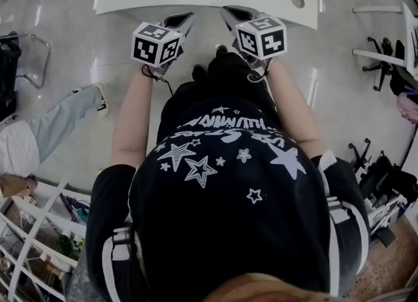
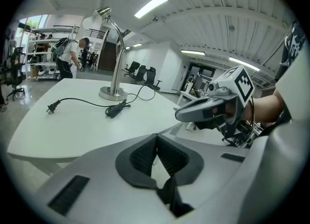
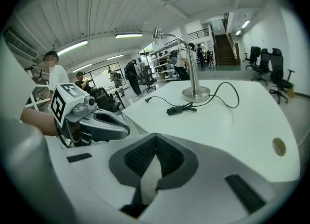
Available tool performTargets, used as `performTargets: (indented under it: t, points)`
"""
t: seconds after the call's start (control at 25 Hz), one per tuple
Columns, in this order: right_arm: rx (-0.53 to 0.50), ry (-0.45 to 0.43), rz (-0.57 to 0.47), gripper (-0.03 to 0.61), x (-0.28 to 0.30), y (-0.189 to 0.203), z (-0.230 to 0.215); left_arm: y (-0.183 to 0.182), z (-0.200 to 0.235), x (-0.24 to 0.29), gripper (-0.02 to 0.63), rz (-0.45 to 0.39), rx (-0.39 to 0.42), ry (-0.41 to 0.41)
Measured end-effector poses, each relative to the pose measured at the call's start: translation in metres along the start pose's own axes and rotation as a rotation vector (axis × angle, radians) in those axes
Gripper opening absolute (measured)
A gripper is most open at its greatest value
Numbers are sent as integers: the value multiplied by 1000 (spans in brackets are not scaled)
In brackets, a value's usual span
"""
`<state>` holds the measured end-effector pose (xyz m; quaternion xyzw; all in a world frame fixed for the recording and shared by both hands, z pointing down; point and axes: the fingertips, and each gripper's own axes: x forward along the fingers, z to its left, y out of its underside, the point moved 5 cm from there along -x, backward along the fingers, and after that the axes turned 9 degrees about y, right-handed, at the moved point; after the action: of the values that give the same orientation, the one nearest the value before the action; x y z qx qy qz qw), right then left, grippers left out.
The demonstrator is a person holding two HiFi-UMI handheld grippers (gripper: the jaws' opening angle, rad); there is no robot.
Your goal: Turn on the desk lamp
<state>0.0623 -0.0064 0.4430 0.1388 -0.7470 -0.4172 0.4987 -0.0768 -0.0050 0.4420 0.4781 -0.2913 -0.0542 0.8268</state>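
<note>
The desk lamp (image 2: 114, 53) stands on the white table (image 2: 72, 126), a silver gooseneck on a round base (image 3: 195, 93), its shade unlit. Its black cord runs to an inline switch (image 2: 115, 109) and ends in a loose plug (image 2: 52, 106) lying on the tabletop. The switch (image 3: 177, 109) also shows in the right gripper view. My left gripper (image 2: 156, 138) is shut and empty, short of the table's near edge. My right gripper (image 3: 155, 138) is beside it, jaws together, holding nothing. In the head view both grippers (image 1: 181, 21) (image 1: 234, 14) hover side by side at the table's front edge.
A round cable hole (image 3: 278, 146) sits in the table's right part. A seated person's leg (image 1: 65, 121) is on the floor to the left, white railings (image 1: 26, 229) at lower left. Office chairs (image 3: 266, 65) and several people stand beyond the table.
</note>
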Motion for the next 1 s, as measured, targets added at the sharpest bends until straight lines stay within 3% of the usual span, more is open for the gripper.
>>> performTargets:
  t: [0.48, 0.6, 1.0]
  points:
    - [-24, -58, -38, 5, -52, 14, -37, -11, -51, 18, 9, -48, -20, -109]
    - [-25, -73, -57, 5, -63, 17, -43, -9, -66, 22, 10, -21, 14, -152]
    - [-48, -110, -49, 5, -95, 46, -50, 4, -114, 29, 10, -46, -1, -180]
